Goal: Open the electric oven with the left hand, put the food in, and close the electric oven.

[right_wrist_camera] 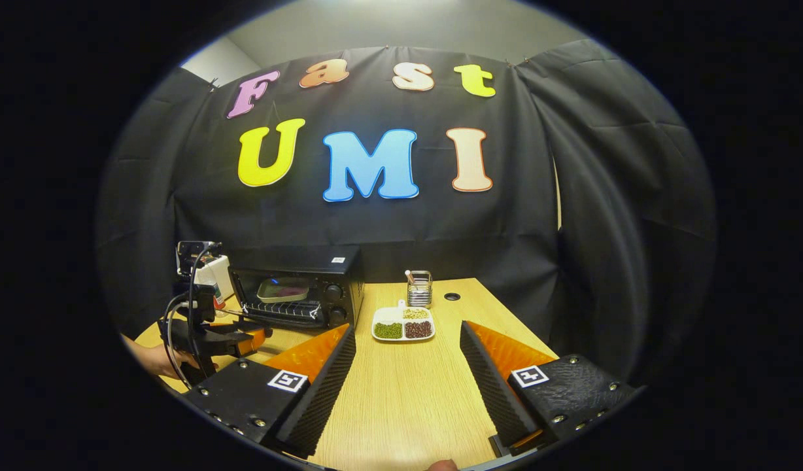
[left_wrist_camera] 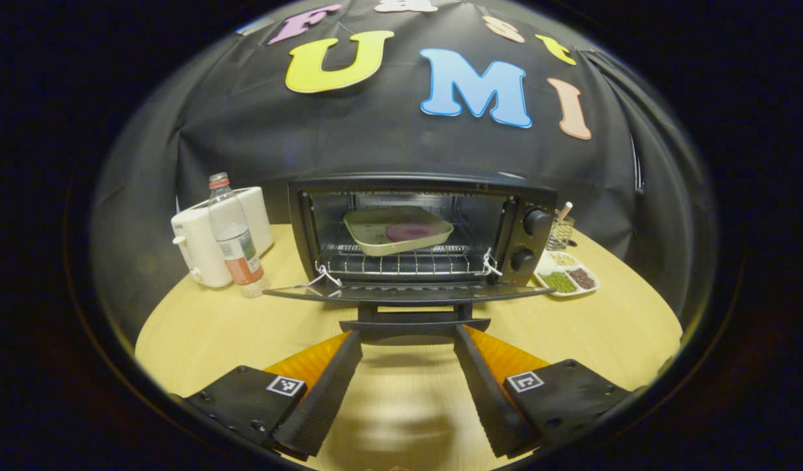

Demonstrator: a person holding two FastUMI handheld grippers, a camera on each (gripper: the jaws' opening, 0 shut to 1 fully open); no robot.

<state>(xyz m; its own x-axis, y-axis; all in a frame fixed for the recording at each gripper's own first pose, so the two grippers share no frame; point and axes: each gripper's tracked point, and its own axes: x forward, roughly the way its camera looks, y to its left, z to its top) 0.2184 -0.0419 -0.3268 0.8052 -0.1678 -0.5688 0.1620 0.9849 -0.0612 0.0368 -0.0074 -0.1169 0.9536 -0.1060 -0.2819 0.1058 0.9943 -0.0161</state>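
One oven [left_wrist_camera: 421, 235] stands on the wooden table [left_wrist_camera: 199, 333], its door [left_wrist_camera: 408, 292] dropped flat and open toward the left gripper [left_wrist_camera: 408, 337]. Inside the oven, on the wire rack [left_wrist_camera: 398, 261], sits one tray [left_wrist_camera: 397, 229] carrying one round purplish piece of food [left_wrist_camera: 411, 231]. The left gripper's jaws are spread apart, with the door's handle [left_wrist_camera: 414, 325] lying between their tips; whether either finger touches the handle cannot be told. The oven has two knobs [left_wrist_camera: 536, 221] on its right panel. To the left of the oven stand one white appliance [left_wrist_camera: 202, 252] and one bottle [left_wrist_camera: 235, 235], close together. To the right of the oven lies one divided dish [left_wrist_camera: 567, 275] with three kinds of grains, and behind it one wire holder [left_wrist_camera: 560, 232].

In the right gripper view, the right gripper [right_wrist_camera: 408, 340] hangs over the table well to the right of the oven [right_wrist_camera: 297, 291], jaws wide apart and holding nothing. The left gripper [right_wrist_camera: 244, 333] and a hand [right_wrist_camera: 159, 360] show in front of the oven door.
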